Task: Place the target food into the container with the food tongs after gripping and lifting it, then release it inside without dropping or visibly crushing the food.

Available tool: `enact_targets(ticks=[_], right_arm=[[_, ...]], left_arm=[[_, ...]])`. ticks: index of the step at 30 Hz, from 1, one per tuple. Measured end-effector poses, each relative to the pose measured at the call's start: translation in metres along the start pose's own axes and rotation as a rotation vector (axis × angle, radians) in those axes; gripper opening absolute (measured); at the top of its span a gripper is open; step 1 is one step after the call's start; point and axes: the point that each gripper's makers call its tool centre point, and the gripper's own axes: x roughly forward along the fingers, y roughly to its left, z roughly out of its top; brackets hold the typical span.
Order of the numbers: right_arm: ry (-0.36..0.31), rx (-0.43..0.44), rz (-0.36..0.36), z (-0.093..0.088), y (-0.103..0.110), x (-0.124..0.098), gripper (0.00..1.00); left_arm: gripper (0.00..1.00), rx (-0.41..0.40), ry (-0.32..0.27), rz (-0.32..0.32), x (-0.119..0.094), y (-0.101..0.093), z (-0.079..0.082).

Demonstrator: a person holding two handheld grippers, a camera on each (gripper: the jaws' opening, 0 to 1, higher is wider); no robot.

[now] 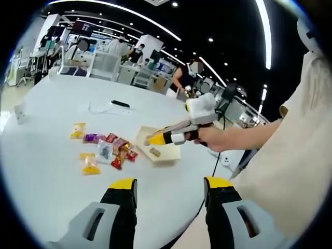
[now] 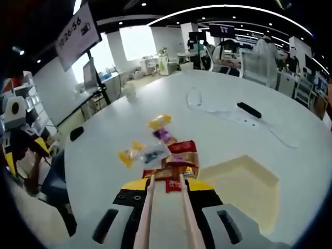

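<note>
Tongs [image 2: 165, 207] clamped in right tool [image 2: 165, 188] | left tool [image 1: 168, 188] open, empty | sign [image 2: 78, 32] (reads "10:26:56")

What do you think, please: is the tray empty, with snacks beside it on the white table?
Not empty: the left gripper view shows one snack in the tray. The other snacks lie beside it on the white table.
</note>
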Motion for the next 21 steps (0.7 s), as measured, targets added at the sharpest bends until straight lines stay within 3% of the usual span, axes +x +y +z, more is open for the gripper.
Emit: enact_targets(ticks=[21], right_arm=[[0.031,0.024,0.009,-0.012,-0.004,0.015,0.26]], left_arm=[[0.52,-0.033,-0.004,0.0,0.002,0.008,0.0]])
